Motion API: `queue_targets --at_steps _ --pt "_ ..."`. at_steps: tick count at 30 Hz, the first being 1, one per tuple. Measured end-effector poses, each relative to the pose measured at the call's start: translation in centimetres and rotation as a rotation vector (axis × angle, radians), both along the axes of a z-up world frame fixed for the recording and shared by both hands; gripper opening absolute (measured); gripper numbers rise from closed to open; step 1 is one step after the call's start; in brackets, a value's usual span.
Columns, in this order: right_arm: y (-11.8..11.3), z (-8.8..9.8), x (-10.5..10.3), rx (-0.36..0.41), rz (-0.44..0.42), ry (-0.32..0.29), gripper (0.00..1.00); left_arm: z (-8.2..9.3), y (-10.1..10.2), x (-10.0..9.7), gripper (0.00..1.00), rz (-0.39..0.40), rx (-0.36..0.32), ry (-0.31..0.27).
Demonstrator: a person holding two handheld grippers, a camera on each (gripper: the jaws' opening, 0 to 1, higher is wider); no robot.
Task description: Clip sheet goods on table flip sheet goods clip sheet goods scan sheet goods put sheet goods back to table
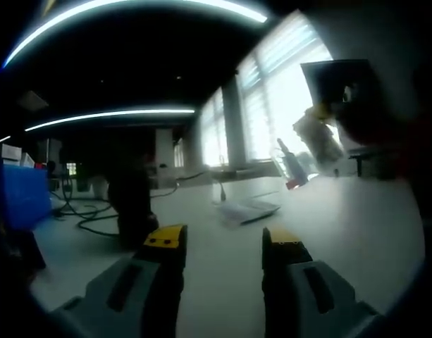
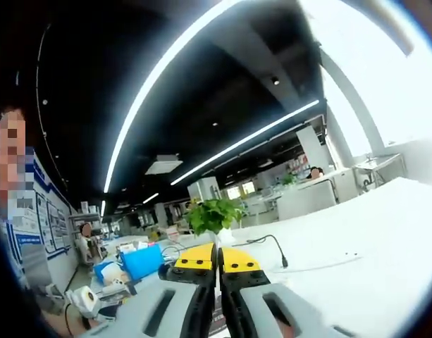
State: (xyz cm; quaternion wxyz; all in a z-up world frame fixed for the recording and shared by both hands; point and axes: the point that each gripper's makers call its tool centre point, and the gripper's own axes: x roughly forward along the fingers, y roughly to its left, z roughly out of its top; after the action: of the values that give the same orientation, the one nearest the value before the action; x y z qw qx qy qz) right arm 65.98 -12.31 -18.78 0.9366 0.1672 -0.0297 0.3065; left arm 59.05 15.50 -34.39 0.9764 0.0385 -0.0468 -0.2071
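The white table (image 1: 356,232) ran wide under both grippers. On it, straight ahead of the left gripper (image 1: 224,246) and well beyond its yellow-tipped jaws, which stood apart with nothing between them, lay the sheet goods (image 1: 247,210): a pale, flat, blurred pack, its long axis running across the line of approach. The right gripper (image 2: 217,259) had its jaws pressed together with nothing visible between them, pointing across the table toward a potted plant (image 2: 212,215), so the left looked better placed.
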Motion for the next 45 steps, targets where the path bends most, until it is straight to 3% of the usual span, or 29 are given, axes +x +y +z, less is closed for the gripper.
queue_targets --at_steps 20,23,45 --pt "2.9 0.8 3.6 0.085 -0.023 0.021 0.0 0.1 -0.1 -0.1 0.36 -0.011 -0.008 0.0" --pt "3.1 0.8 4.1 0.137 -0.027 0.031 0.0 0.2 0.0 -0.1 0.36 -0.012 -0.015 -0.003" --pt "6.1 -0.2 8.0 0.145 -0.082 0.047 0.0 -0.2 -0.4 0.0 0.35 -0.03 -0.012 0.016"
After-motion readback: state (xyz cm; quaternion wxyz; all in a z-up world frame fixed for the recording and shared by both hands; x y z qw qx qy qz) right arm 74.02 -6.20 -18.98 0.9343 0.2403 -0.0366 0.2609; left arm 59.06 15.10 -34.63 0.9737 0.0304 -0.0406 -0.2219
